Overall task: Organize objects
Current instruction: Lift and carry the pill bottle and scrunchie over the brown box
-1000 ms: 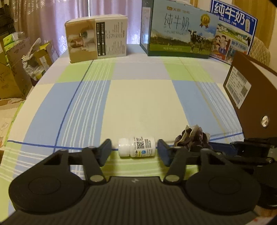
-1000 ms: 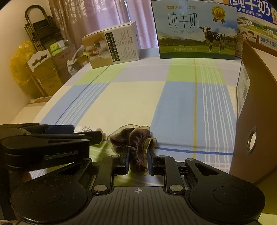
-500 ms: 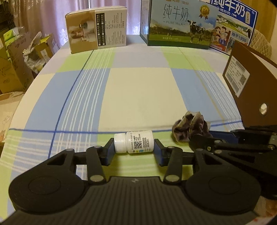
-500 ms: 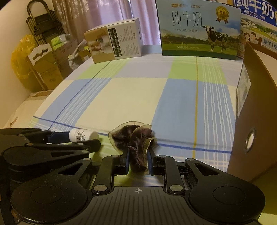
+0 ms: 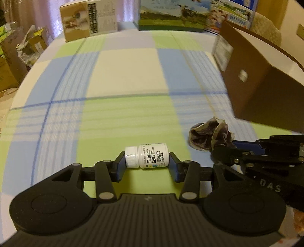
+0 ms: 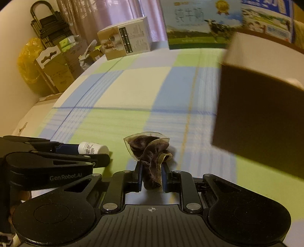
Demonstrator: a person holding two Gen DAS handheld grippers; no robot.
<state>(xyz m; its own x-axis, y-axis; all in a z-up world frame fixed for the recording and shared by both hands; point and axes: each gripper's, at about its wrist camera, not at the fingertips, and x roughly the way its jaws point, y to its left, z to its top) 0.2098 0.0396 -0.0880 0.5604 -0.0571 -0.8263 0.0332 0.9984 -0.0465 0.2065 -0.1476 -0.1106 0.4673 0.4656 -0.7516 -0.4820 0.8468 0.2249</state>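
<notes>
Checked cloth (image 5: 121,79) in blue, green and cream covers the table; curtains and stacked cartons sit behind it. At 12 o'clock in your left wrist view stand a beige carton (image 5: 89,19) and a milk box (image 5: 171,17), blurred. Your brown storage box (image 5: 262,83) fills 2 o'clock there, just beyond the scrunchie.

Your left gripper (image 5: 146,165) is closed on the white pill bottle (image 5: 146,155), one blue pad on the cap end, the other on the base, the bottle lying crosswise with its code label up. Whether it clears the cloth, you cannot tell.

Your right gripper (image 6: 151,177) has its jaws drawn narrow, pinching the dark brown scrunchie (image 6: 150,152), which bunches up above the pads. In that view the left gripper and bottle (image 6: 93,148) sit at 9 o'clock, near the scrunchie but apart from it.
</notes>
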